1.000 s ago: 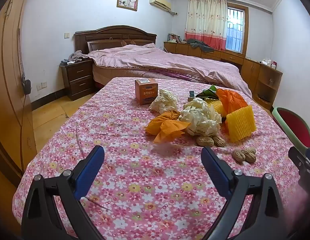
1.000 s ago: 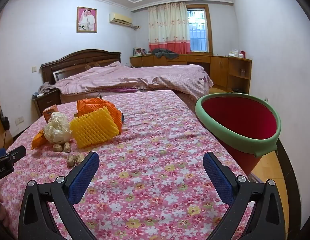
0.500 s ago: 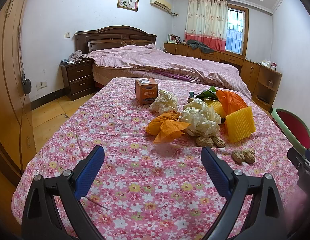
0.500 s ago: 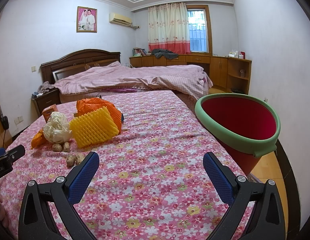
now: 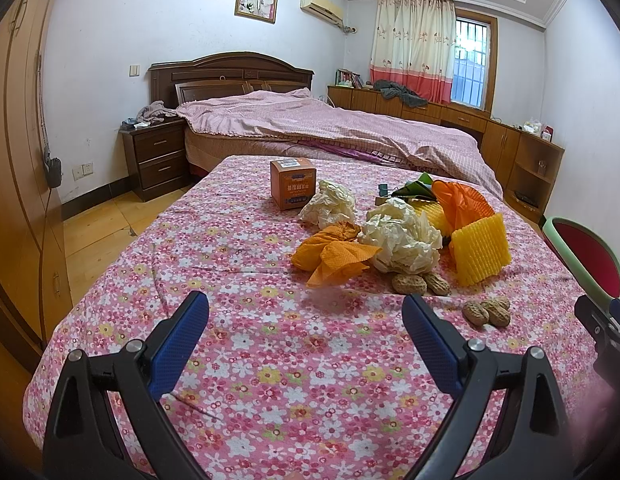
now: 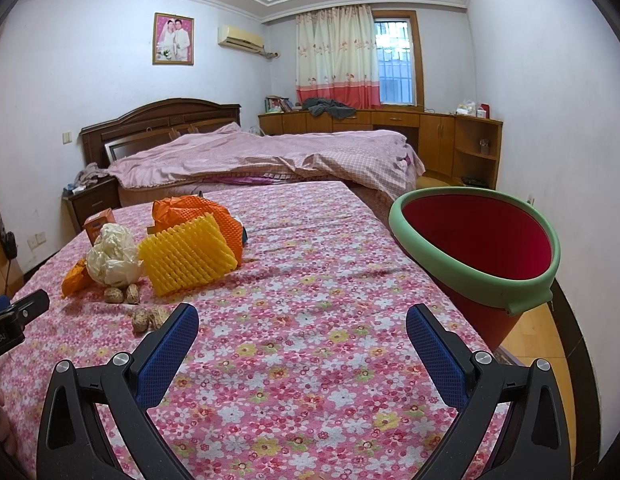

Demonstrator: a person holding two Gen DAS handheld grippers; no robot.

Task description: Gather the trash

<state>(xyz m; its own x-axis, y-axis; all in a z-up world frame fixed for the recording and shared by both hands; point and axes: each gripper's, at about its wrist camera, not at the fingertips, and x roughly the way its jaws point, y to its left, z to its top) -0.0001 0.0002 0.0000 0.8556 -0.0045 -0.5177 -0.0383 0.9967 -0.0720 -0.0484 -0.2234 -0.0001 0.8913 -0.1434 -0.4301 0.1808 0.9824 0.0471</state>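
Trash lies on a pink floral tablecloth [image 5: 238,320]: an orange crumpled paper [image 5: 333,254], a white crumpled paper [image 5: 401,240], a second white wad [image 5: 329,204], yellow foam netting [image 5: 479,248], orange netting [image 5: 459,200], peanuts [image 5: 419,283] and an orange carton [image 5: 292,184]. My left gripper [image 5: 306,320] hovers open short of the orange paper, nothing between its fingers. My right gripper [image 6: 302,332] is open over bare cloth, with peanuts [image 6: 150,318] by its left fingertip. A red bin with a green rim [image 6: 475,240] stands tilted at the table's right edge.
A bed with a pink cover [image 5: 329,128] lies beyond the table. A dark nightstand [image 5: 156,160] stands left of it, and wooden cabinets [image 6: 441,136] run under the window. Wood floor [image 5: 98,232] shows to the left, with a wardrobe [image 5: 14,200] alongside.
The left wrist view has shifted very slightly; trash, bin and both open grippers keep their places.
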